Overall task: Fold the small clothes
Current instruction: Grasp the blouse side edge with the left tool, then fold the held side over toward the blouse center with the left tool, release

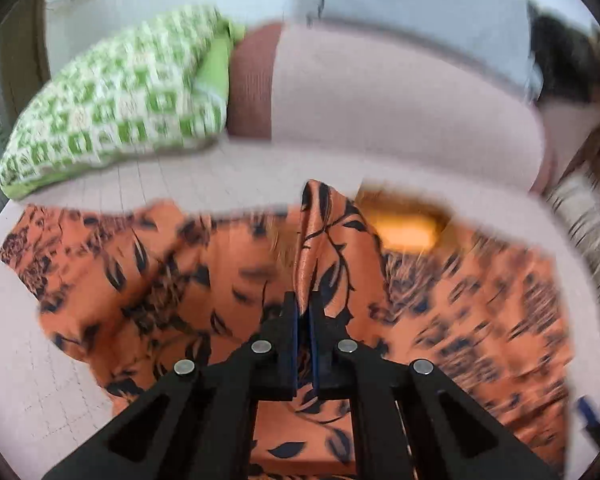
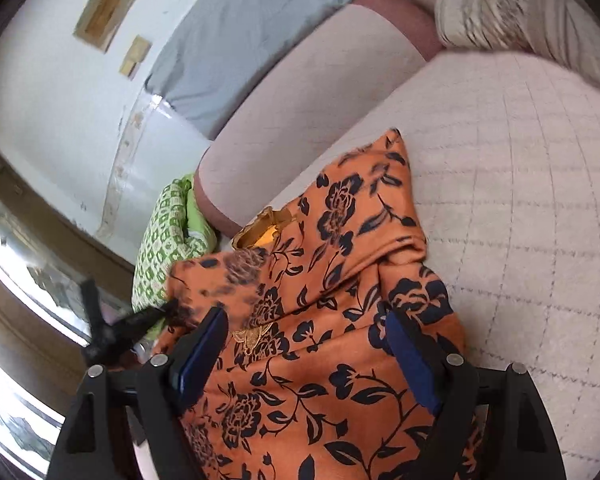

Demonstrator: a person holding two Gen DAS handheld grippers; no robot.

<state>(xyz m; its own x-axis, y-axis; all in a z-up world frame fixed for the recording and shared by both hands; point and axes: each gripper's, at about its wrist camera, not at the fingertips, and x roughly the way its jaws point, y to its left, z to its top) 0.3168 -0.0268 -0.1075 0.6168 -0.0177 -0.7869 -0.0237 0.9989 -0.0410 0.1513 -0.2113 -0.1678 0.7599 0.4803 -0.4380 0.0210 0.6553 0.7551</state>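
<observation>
An orange garment with a black floral print [image 1: 204, 280] lies spread on a pale quilted bed cover [image 1: 40, 380]. My left gripper [image 1: 304, 304] is shut on a raised fold of the orange garment and lifts it above the rest. In the right wrist view the same garment [image 2: 328, 320] lies partly folded, its gold neckline [image 2: 266, 228] at the far side. My right gripper [image 2: 308, 340] is open, its blue pads on either side of the cloth and just above it. The left gripper [image 2: 156, 314] shows at the left, holding the garment's edge.
A green and white patterned pillow [image 1: 112, 104] lies at the far left beside a long pink bolster [image 1: 380, 96]. A grey pillow [image 2: 240, 40] leans on the white wall. A striped knit cloth [image 2: 512, 4] lies at the far right. The quilted cover [image 2: 532, 200] stretches right.
</observation>
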